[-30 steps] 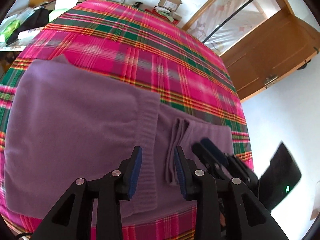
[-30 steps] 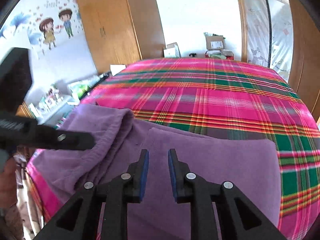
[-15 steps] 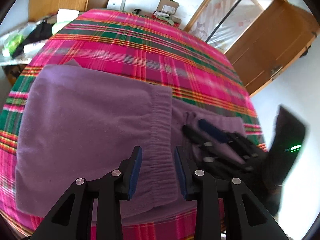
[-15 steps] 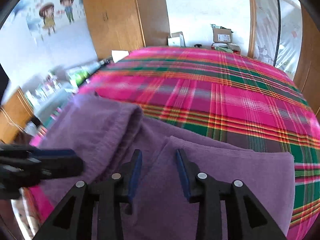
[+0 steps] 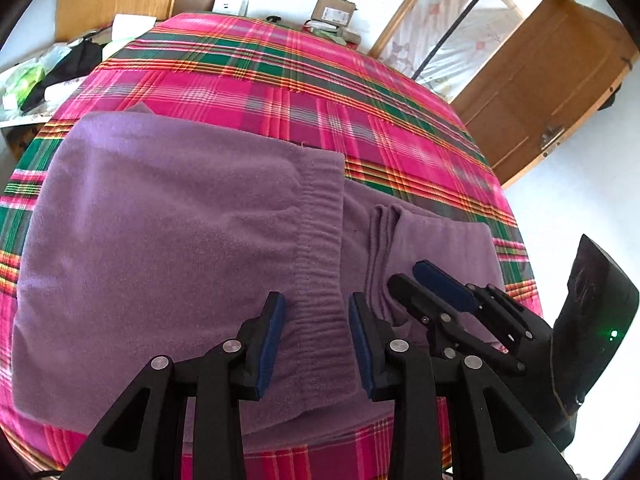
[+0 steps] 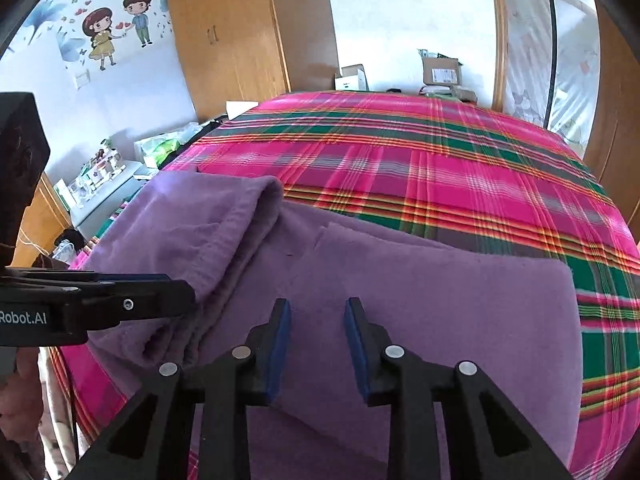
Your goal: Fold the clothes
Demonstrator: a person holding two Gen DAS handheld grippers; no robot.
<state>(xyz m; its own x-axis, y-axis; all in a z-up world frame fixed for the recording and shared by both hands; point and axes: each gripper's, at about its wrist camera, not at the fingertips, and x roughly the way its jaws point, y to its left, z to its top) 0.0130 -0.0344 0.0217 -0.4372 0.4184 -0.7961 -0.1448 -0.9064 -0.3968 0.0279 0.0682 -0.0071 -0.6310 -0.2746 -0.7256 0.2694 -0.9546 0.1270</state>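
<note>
Writing: "Robot.AI" in white letters on the black body of the left hand-held gripper (image 6: 132, 300), at the left edge of the right wrist view; any letters before it are cut off.
Garment (image 5: 168, 248): purple fleece, soft and matte, folded into a broad rectangle with a ribbed hem band running down the middle of the left wrist view; a second folded part (image 6: 440, 300) lies flat at lower centre of the right wrist view.
Place: the garment lies on a bed (image 5: 280, 80) under a pink, green and yellow plaid cover, at its near edge.
Left hand-held gripper (image 5: 316, 340): jaws apart, blue pads either side of the ribbed band, gripping nothing.
Right hand-held gripper (image 6: 316, 344): jaws apart above the flat fold, gripping nothing.
Wall: cartoon sticker (image 6: 116, 28) of two children, upper left.
Boxes (image 6: 440, 72): cardboard, label unreadable.
</note>
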